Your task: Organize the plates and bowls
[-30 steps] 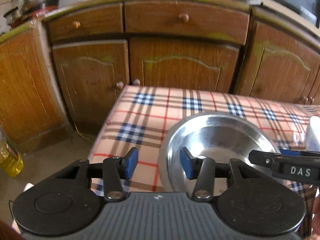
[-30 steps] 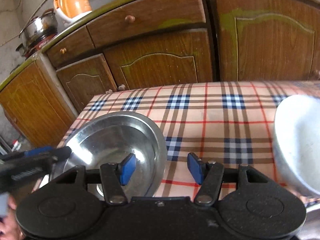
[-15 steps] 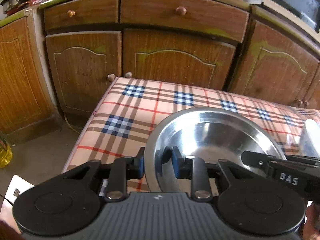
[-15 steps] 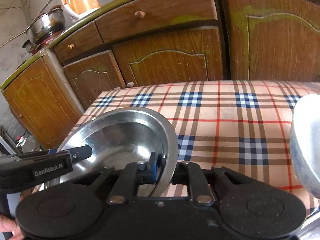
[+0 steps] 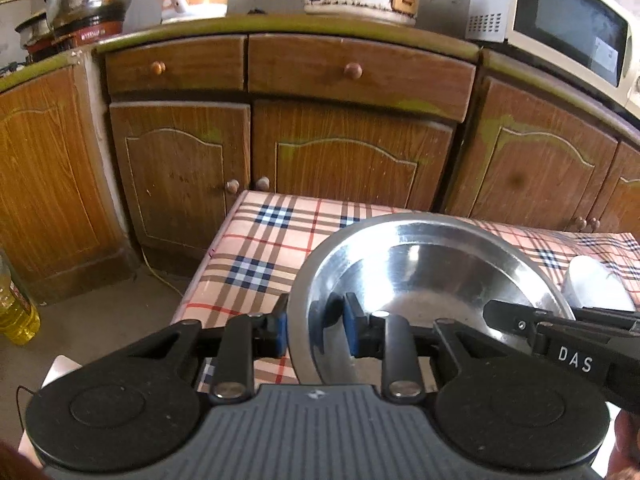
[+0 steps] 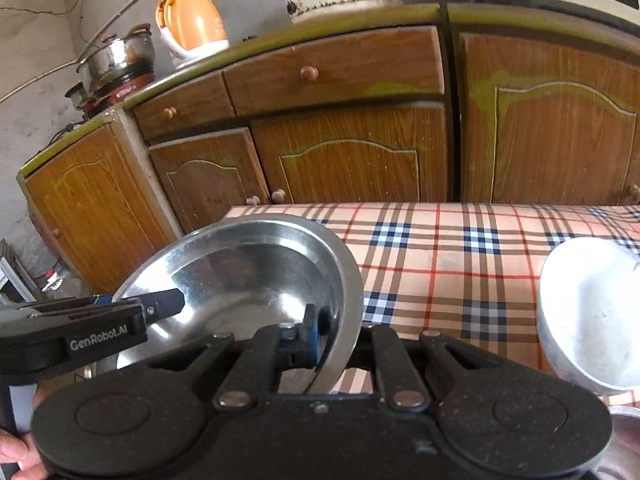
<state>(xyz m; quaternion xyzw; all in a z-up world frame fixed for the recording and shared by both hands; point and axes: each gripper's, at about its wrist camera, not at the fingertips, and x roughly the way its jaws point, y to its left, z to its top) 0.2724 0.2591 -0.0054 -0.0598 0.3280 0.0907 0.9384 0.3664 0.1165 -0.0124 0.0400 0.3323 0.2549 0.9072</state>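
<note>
A steel bowl [image 5: 424, 280] hangs lifted above the plaid table [image 5: 256, 248]. My left gripper [image 5: 316, 330] is shut on its left rim, blue pads on either side of the metal. In the right wrist view the same steel bowl [image 6: 248, 272] is tilted, and my right gripper [image 6: 332, 336] is shut on its right rim; the outer finger is hidden behind the rim. Each gripper's black finger shows across the bowl in the other's view. A white bowl [image 6: 592, 316] rests on the table [image 6: 440, 248] to the right.
Wooden cabinets [image 5: 344, 168] with knobs stand close behind the table. A microwave [image 5: 560, 32], a kettle [image 6: 192, 24] and a steel pot [image 6: 120, 60] sit on the counter. An oil bottle [image 5: 16, 312] stands on the floor at left. A person's hand [image 6: 16, 452] shows low left.
Both grippers went from open beside the bowl's rim to shut on it. Both then rose, lifting the steel bowl off the table; more of the counter shows.
</note>
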